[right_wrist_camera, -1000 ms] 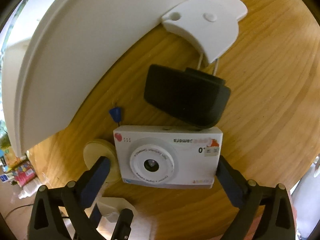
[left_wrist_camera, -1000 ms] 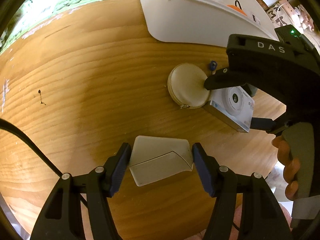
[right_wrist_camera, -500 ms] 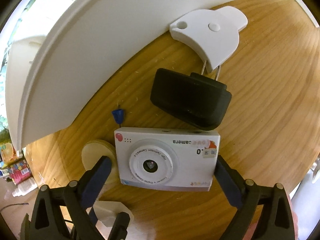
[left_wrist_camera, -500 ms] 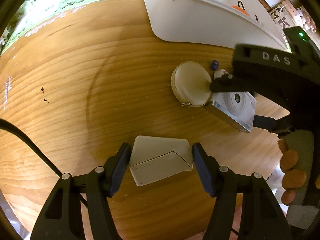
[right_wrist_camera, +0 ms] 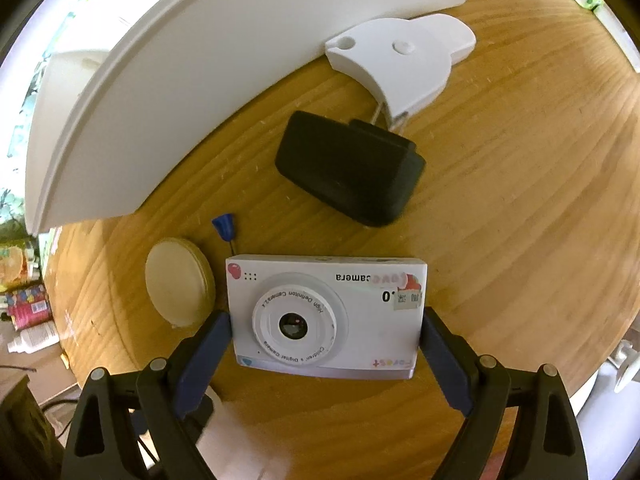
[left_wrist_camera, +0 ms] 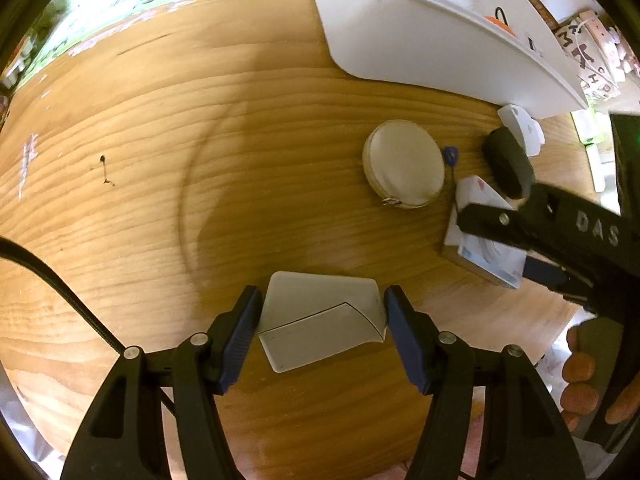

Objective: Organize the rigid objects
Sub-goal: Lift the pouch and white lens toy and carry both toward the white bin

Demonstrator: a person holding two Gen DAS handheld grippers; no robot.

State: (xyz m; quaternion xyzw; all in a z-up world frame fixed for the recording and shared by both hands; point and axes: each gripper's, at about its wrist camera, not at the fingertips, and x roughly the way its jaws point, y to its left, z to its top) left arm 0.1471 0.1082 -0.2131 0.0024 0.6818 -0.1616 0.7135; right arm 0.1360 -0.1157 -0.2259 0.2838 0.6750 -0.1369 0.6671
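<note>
My left gripper [left_wrist_camera: 322,316] is shut on a flat white plastic piece [left_wrist_camera: 320,322] and holds it just over the wooden table [left_wrist_camera: 160,200]. My right gripper [right_wrist_camera: 326,338] is shut on a white children's camera [right_wrist_camera: 326,316], its pads against the two short sides. In the left wrist view the camera [left_wrist_camera: 476,216] sits under the right gripper [left_wrist_camera: 516,244] at the right. A round beige case [right_wrist_camera: 180,284] lies left of the camera, also in the left wrist view [left_wrist_camera: 404,164].
A large white bin [left_wrist_camera: 420,24] stands at the back, holding several items; it also shows in the right wrist view [right_wrist_camera: 200,80]. A black charger block [right_wrist_camera: 348,172], a white plug-like piece [right_wrist_camera: 400,64] and a small blue pin [right_wrist_camera: 225,229] lie between camera and bin.
The right gripper has drawn back with the camera, away from the bin and the beige case. The left gripper still holds the white piece and has barely moved.
</note>
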